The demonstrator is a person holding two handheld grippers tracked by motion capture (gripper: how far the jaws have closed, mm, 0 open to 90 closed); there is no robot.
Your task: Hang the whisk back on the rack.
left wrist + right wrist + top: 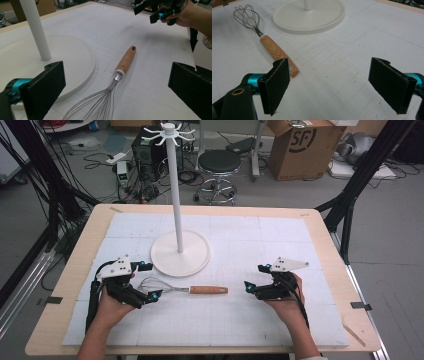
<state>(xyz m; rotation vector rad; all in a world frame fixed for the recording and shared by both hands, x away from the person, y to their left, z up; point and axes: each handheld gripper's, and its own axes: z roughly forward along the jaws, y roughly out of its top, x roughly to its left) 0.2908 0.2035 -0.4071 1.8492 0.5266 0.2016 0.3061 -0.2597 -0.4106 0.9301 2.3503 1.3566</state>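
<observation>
A whisk with a wooden handle and wire head lies flat on the white mat, just in front of the white hook stand's round base. My left gripper is open, its jaws on either side of the wire head without touching it. In the left gripper view the whisk runs away from the left gripper, handle end farthest. My right gripper is open and empty, a short way beyond the handle's end. In the right gripper view the handle ends beside the left jaw of the right gripper.
The stand's thin pole rises to a ring of hooks. The mat covers most of the wooden table. Beyond the table stand a stool, a cardboard box and black frame legs.
</observation>
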